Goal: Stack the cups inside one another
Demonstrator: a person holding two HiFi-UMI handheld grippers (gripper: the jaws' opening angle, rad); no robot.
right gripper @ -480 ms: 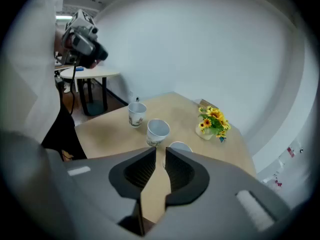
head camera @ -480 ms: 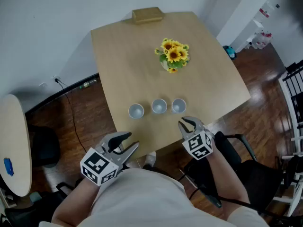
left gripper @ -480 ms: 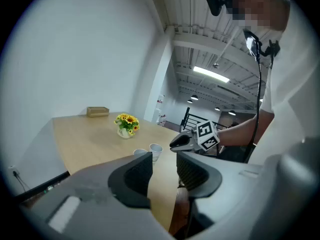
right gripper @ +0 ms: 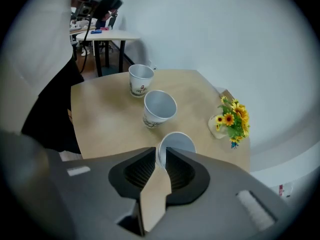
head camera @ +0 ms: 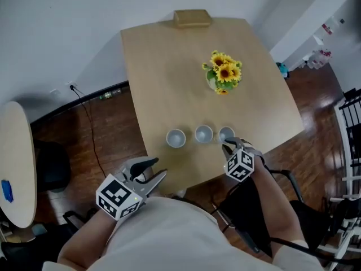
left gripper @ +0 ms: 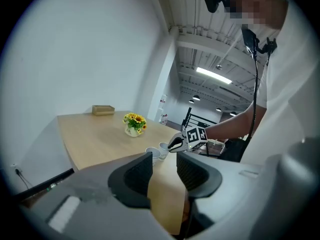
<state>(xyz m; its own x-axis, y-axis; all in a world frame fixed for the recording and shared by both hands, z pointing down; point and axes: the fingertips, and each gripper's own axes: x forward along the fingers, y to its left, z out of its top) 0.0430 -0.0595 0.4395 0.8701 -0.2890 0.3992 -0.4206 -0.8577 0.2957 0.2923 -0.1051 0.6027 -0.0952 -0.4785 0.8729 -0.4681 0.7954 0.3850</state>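
Forward from the near edge of the worktop (head camera: 163, 72) the right gripper (head camera: 230, 144) has travelled, and it now meets the row of three paper cups. The left gripper (head camera: 157, 168) has stayed back close to the person's body, and the whole scene sits slightly further right in the head view than before. The right gripper's jaws are drawn close, with only a narrow slit between them. The near wall of the nearest cup (right gripper: 179, 143) stands in that slit, one jaw outside the cup and the other over its open mouth. That cup is upright on the worktop, directly at the gripper's tips. Further ahead along the same gripper and a little to its left stands the middle cup (right gripper: 160, 108). Beyond that again is the far cup (right gripper: 140, 80), which has a small print on its side. All three are upright with their mouths up, apart from one another, and none sits inside another. Ahead of the right gripper and off to its right is a bunch of sunflowers (right gripper: 231, 119) in a small pale vase. The left gripper is at the near edge of the worktop with its jaws apart and empty, so that only bare worktop shows in the gap. From it the cups lie ahead and slightly to the right, with the right gripper just beyond them. A wooden box (head camera: 192, 18) rests at the far edge, well beyond both grippers.
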